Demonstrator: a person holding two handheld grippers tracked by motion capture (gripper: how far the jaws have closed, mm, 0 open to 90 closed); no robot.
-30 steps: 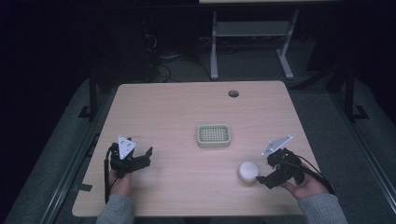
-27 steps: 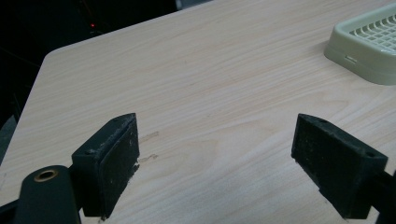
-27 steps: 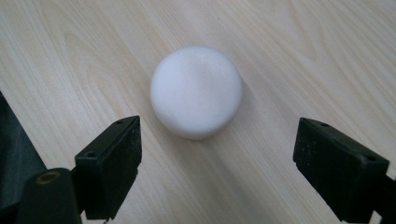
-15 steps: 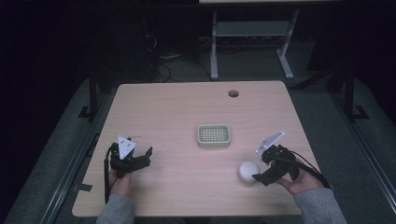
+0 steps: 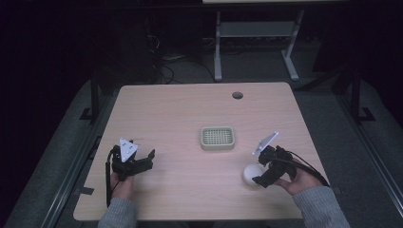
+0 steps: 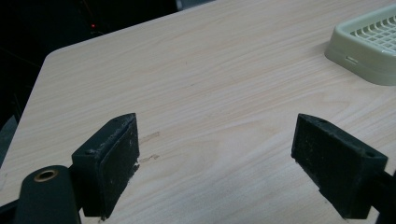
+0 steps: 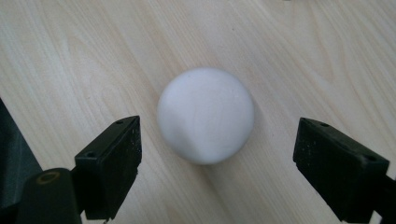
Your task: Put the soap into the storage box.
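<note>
A white ball [image 5: 251, 174] [image 7: 206, 115] lies on the wooden table [image 5: 190, 118] near its front right. My right gripper [image 5: 259, 173] [image 7: 217, 163] is open, tipped down at the ball, which lies just ahead of the wide-apart jaws without touching them. A pale green slotted dish [image 5: 217, 137] [image 6: 369, 44] sits at the table's middle. My left gripper [image 5: 143, 160] [image 6: 217, 163] rests open at the front left with bare table between its jaws.
A round cable hole [image 5: 237, 95] is in the table near the back edge. A grey desk frame [image 5: 256, 33] stands on the dark floor behind. The table's front edge is close under both forearms.
My right gripper has moved left and tilted down toward the ball, so the ball now lies just ahead of its jaws. The left gripper has stayed put.
</note>
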